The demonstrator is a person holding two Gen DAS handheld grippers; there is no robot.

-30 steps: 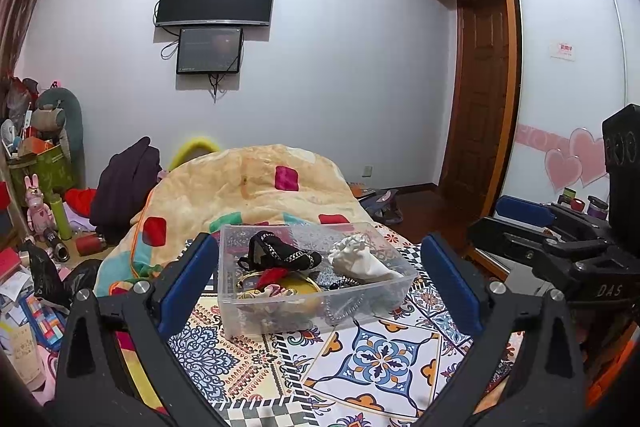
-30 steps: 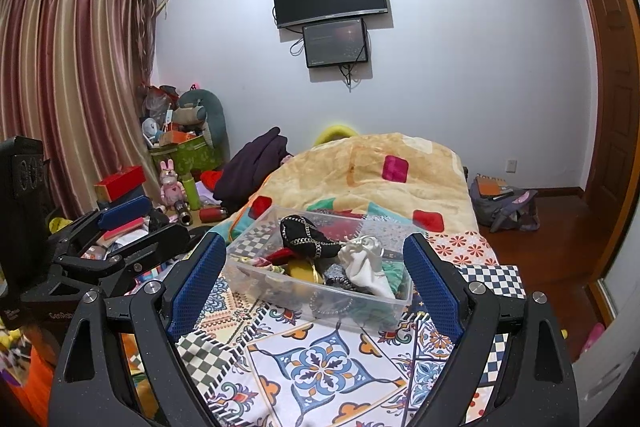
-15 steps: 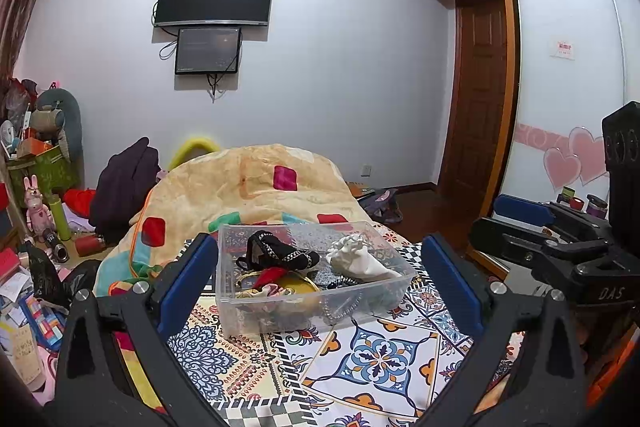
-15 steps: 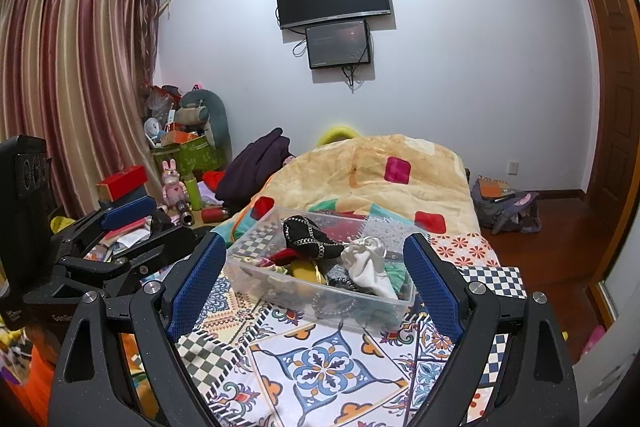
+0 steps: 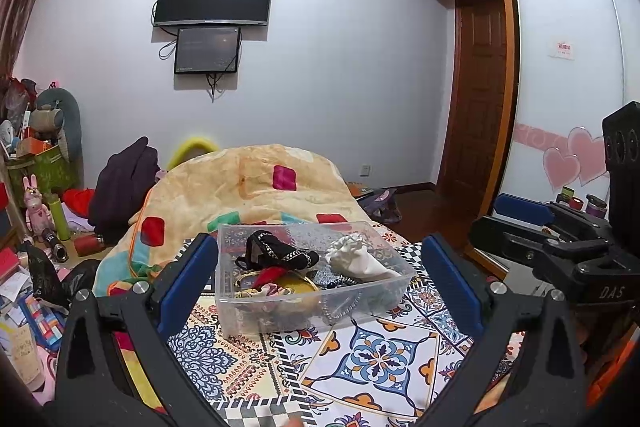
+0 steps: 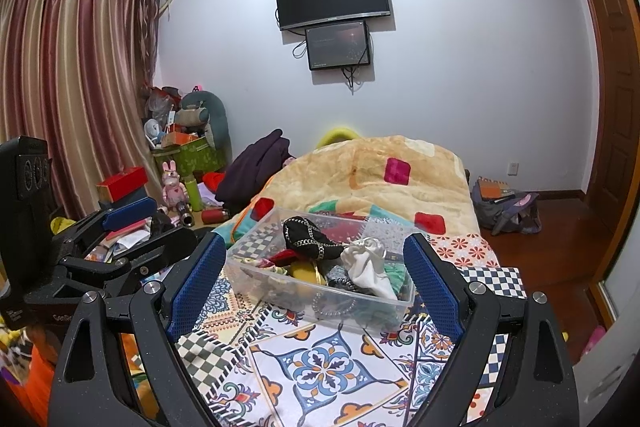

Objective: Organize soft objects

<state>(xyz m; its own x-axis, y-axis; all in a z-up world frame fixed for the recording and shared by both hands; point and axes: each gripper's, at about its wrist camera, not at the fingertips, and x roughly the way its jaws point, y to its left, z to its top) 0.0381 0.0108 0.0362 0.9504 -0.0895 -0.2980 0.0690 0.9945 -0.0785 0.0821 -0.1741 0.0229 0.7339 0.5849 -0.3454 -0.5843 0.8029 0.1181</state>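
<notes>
Both the left gripper [image 5: 320, 283] and the right gripper [image 6: 316, 283] hang spread wide and empty, short of one clear plastic bin [image 5: 372, 297] on the patterned bed cover [image 5: 376, 355]. The soft things lie heaped inside: one black chain-trimmed piece [image 5: 276, 253], one white cloth bundle [image 5: 356, 259], one red scrap [image 5: 268, 275], something yellow; the rest is too tangled to count. Whether sorting starts or ends here is unclear. Any pick should probably pinch one loose fold from above, clear of the chains.

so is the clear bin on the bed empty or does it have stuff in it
Not empty. The clear bin has no lid on and holds a black item, a white cloth and other soft pieces.
</notes>
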